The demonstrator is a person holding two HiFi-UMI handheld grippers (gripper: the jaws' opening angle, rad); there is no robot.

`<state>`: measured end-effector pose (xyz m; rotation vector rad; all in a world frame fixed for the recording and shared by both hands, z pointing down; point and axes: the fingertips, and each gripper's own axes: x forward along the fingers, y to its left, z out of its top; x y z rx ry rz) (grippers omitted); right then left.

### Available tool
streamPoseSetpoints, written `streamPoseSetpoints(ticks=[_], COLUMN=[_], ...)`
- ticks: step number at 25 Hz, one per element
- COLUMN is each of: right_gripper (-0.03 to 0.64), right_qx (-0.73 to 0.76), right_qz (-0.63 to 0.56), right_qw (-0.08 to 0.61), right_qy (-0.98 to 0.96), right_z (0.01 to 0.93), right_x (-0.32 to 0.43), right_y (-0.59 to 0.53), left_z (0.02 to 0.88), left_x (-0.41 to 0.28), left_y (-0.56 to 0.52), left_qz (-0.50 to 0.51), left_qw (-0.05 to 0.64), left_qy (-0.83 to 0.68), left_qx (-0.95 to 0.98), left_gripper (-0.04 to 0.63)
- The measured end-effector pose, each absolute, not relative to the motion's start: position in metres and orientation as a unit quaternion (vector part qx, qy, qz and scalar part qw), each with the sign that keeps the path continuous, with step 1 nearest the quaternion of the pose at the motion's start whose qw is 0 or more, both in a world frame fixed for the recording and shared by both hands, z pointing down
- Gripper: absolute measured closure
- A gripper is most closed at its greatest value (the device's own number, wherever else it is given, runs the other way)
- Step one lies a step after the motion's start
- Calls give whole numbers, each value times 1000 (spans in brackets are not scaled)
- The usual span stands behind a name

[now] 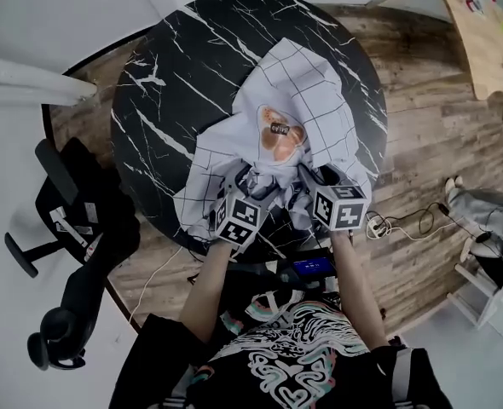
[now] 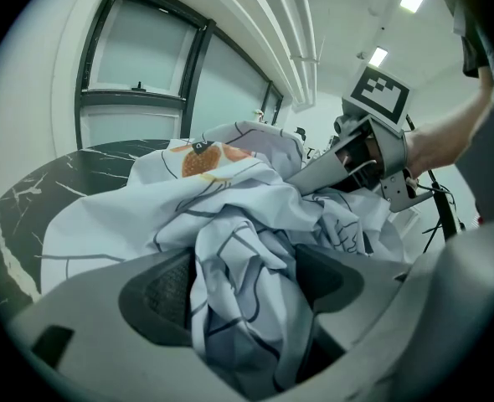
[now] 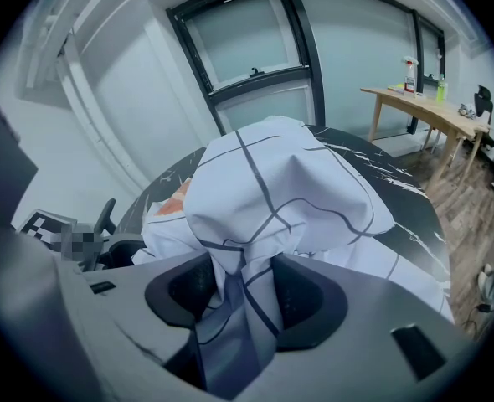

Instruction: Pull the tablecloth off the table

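The left gripper and right gripper each clench a bunched fold of the cloth at the table's near edge, likely so one pull drags it off. Only the head view shows the cloth heaped mid-table; only the gripper views show fabric pinched between pads

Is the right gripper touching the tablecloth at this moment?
Touching. The right gripper view shows the right gripper with its jaws pinching a bunched fold of the tablecloth between them, with no gap on either side.
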<state>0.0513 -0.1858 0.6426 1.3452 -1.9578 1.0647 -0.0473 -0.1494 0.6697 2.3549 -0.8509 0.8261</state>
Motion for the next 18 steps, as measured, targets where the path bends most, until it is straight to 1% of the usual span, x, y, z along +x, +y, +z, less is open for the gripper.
streamPoseSetpoints(ticks=[5,18], right_gripper=[414,423], right_qx=[491,472], right_qz=[403,412], right_qw=[272,260], right_qy=[-723,-735], right_z=[645,646], right_x=[53,52], right_y=[-171,-179], left_z=[671,672], left_x=[-45,-43], left_y=[-133,-143], left_qz=[305,319], left_qw=[272,252], left_qy=[-306,-311], left_qx=[860,859], left_gripper=[206,206])
